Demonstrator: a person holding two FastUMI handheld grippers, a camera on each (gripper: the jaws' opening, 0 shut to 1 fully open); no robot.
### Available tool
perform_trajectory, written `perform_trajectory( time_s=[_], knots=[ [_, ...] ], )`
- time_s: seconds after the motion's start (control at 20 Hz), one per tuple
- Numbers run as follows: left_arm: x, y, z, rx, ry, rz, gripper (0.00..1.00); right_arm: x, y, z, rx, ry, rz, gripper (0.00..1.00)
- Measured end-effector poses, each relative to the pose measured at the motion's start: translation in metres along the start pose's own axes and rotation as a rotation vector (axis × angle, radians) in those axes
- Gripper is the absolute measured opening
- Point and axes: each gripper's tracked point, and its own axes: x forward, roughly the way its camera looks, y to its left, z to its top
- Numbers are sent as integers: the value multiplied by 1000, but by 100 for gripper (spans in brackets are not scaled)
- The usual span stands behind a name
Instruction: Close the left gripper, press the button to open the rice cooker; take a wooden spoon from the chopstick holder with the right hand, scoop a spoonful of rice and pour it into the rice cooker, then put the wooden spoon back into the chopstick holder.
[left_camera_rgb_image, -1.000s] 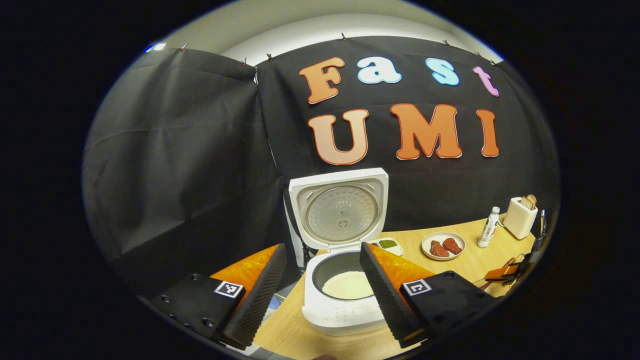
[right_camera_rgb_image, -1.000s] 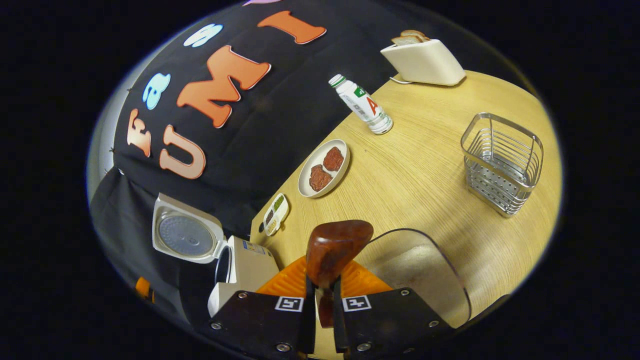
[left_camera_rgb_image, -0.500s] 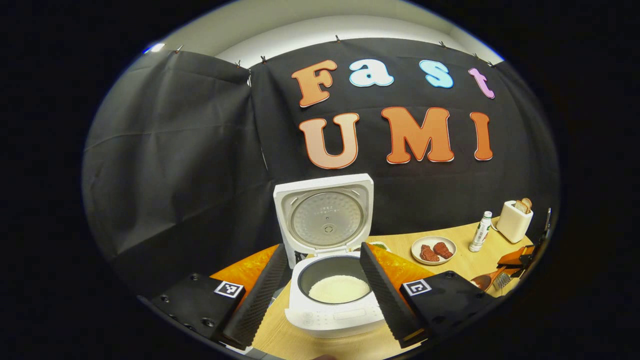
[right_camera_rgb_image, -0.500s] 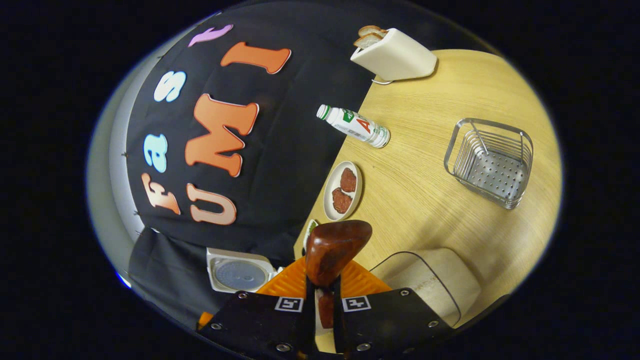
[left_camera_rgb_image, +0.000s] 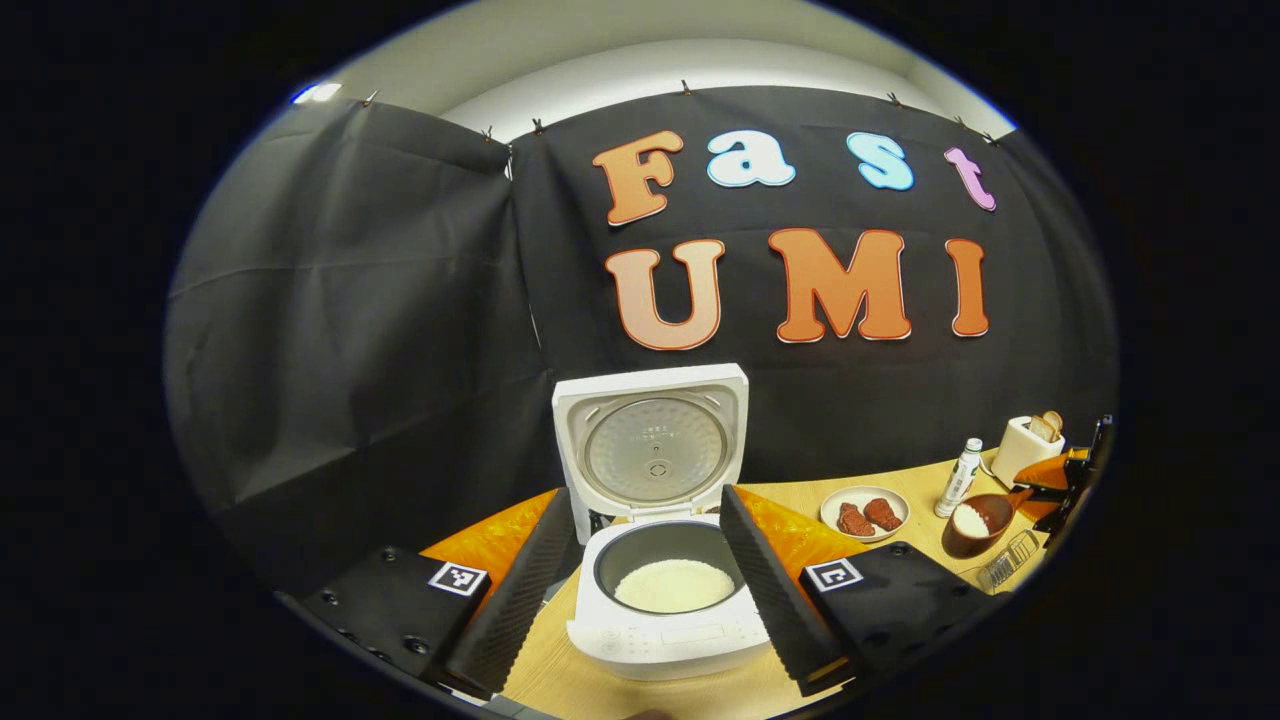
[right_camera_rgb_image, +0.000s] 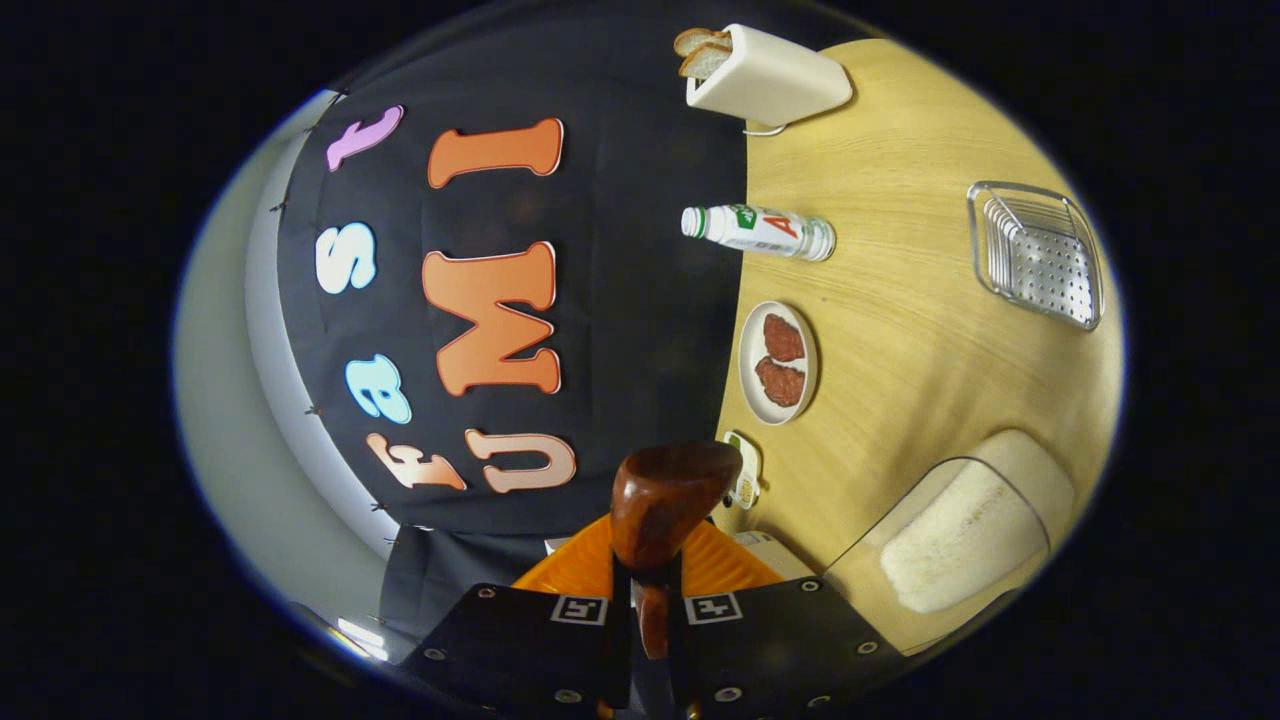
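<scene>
The white rice cooker (left_camera_rgb_image: 665, 630) stands open with its lid (left_camera_rgb_image: 650, 450) upright and white rice (left_camera_rgb_image: 675, 585) in the pot. My left gripper (left_camera_rgb_image: 650, 600) hangs open in front of it, one finger on each side of the pot and touching nothing. The wooden spoon (left_camera_rgb_image: 968, 525) is at the far right with a heap of rice in its bowl, above the table. My right gripper (right_camera_rgb_image: 648, 595) is shut on the wooden spoon (right_camera_rgb_image: 665, 495) by its handle, and the view is rolled sideways. The clear rice container (right_camera_rgb_image: 960, 535) lies below to the right. The wire chopstick holder (right_camera_rgb_image: 1040, 255) stands farther off.
On the wooden table (right_camera_rgb_image: 900, 330) are a plate of meat (right_camera_rgb_image: 780, 360), a white bottle (right_camera_rgb_image: 760, 230), a toaster with bread (right_camera_rgb_image: 765, 75) and a small condiment dish (right_camera_rgb_image: 745, 470). The plate (left_camera_rgb_image: 865, 512) and bottle (left_camera_rgb_image: 960, 465) lie between the cooker and the spoon.
The right gripper has risen off the rice container and rolled further with the spoon. In the left gripper view the spoon now shows its bowl loaded with rice. The left gripper stays open.
</scene>
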Motion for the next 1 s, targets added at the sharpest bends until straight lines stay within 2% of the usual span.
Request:
perform_trajectory(
  time_s=[0.25, 0.3, 0.35, 0.55, 0.85, 1.0],
  knots=[
    [-3, 31, -5, -19, -5, 52, 100, 34, 41, -33, 14, 53, 47, 14],
    [-5, 40, -6, -21, -11, 68, 96, 44, 47, -41, 8, 67, 49, 14],
    [-7, 49, -7, -24, -13, 86, 100, 51, 54, -52, 7, 84, 55, 14],
    [-13, 81, -14, -38, -5, 143, 100, 87, 81, -91, 4, 133, 82, 13],
    [-19, 136, -30, -57, 8, 206, 100, 135, 97, -149, -78, 171, 64, 14],
    [-16, 157, -43, -69, 25, 221, 100, 158, 93, -171, -183, 163, 17, 14]
  ],
)
